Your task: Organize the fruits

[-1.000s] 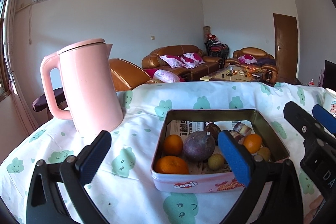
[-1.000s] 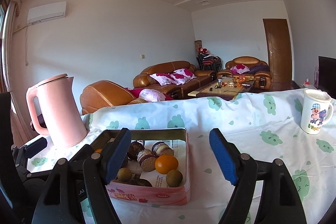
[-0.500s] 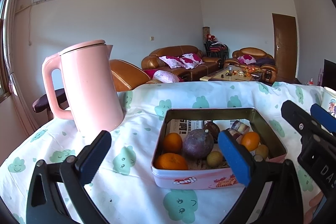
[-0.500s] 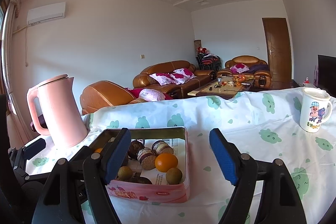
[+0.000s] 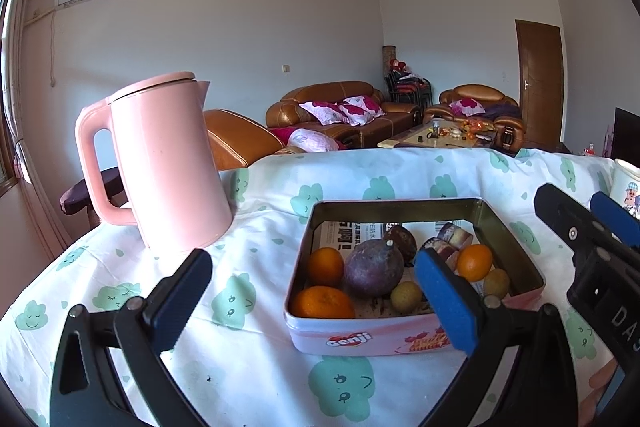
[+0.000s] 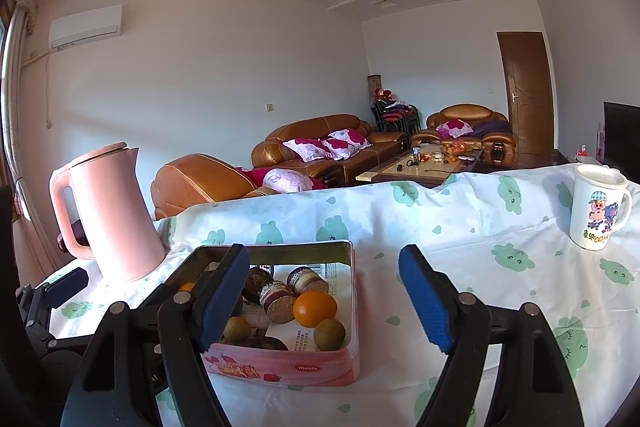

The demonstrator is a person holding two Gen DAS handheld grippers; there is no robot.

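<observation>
- Left wrist view: your left hand-held gripper (image 5: pixel 310 297) is spread wide and empty, held level, short of the pink tin (image 5: pixel 404 337) on the surface (image 5: pixel 256 211).
- Fruit all sits in the tin: oranges (image 5: pixel 322 303), a purple fruit (image 5: pixel 374 268), small green ones (image 5: pixel 406 296); probably corralled there for sorting.
- Right hand-held gripper (image 6: pixel 324 301) is also spread and empty, aimed level past the tin's right edge.
- Pink kettle (image 5: pixel 168 167) stands left of the tin, mug (image 6: pixel 598 207) far right.
</observation>
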